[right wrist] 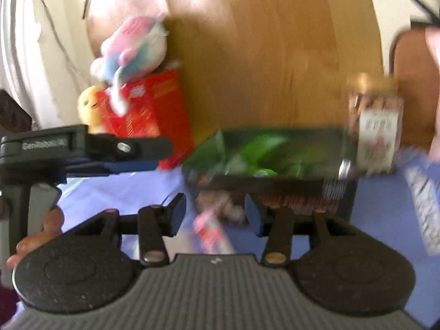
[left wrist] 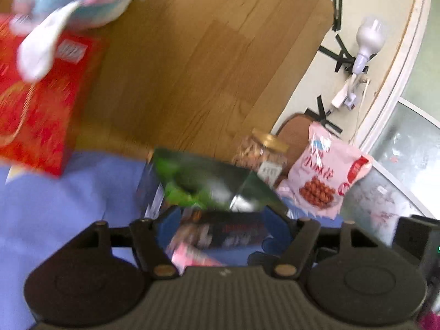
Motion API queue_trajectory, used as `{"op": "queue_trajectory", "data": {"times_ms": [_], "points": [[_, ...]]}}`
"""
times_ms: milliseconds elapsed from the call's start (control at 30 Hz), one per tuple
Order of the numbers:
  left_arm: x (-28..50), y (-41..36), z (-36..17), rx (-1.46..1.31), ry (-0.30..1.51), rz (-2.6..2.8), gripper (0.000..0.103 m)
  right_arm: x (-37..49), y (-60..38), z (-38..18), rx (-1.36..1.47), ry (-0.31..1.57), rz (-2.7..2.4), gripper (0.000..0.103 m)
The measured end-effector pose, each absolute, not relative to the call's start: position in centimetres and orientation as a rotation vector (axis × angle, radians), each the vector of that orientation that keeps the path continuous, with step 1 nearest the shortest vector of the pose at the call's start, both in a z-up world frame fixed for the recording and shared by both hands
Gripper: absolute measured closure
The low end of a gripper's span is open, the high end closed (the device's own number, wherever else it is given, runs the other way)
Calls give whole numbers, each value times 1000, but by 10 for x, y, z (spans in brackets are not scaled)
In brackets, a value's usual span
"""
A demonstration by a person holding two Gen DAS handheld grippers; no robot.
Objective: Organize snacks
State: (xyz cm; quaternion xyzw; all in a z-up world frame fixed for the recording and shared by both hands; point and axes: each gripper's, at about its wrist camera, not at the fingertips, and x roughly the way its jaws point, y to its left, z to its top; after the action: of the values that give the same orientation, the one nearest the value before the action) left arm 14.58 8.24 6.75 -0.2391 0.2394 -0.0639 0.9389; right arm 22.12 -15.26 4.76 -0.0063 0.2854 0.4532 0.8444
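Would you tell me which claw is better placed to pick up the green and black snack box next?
Probably the left claw: its open fingers already flank the near end of the green and black box. The right claw, also open, sits toward the box's left end, over a small pink packet.

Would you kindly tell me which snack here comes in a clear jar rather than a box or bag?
The gold-lidded jar, standing upright behind the green box, beside the pink bag; its contents show through.

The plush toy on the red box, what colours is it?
The plush toy is pink, blue and white, clearest in the right wrist view.
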Motion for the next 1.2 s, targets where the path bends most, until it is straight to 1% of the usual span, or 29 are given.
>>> {"op": "queue_trajectory", "data": {"times_ms": [100,133,200,233,300,333,367,500,600,667,800,867,933,1000,1033,1200], "points": [[127,85,49,-544,555,-121,35,224,-144,32,-115,676,944,54],[121,83,44,-557,570,-122,35,226,-140,27,-131,719,956,57],[112,79,38,-561,581,-120,35,230,-139,25,-112,741,962,59],[110,78,37,-561,583,-117,35,233,-139,27,-95,758,952,71],[102,74,37,-566,576,-113,35,237,-139,33,-82,769,956,73],[99,73,38,-569,570,-113,35,235,-139,38,-78,759,970,76],[96,72,40,-573,564,-111,35,231,-139,44,-79,741,979,77],[73,76,52,-600,507,-100,35,194,-149,82,-88,576,1041,78],[54,82,54,-636,472,-86,35,156,-158,94,-139,492,1136,77],[42,85,49,-648,466,-68,31,133,-163,87,-206,472,1215,77],[33,89,29,-685,537,-44,30,110,-166,41,-384,533,1298,78],[31,89,20,-695,566,-47,30,105,-173,23,-423,521,1298,72],[27,87,14,-688,582,-42,30,101,-181,19,-429,533,1252,60],[24,87,10,-695,588,-40,30,97,-193,21,-396,514,1217,55],[23,88,9,-702,589,-41,30,96,-198,22,-367,519,1212,53],[17,90,10,-715,574,-60,30,92,-216,20,-280,561,1189,53]]}}
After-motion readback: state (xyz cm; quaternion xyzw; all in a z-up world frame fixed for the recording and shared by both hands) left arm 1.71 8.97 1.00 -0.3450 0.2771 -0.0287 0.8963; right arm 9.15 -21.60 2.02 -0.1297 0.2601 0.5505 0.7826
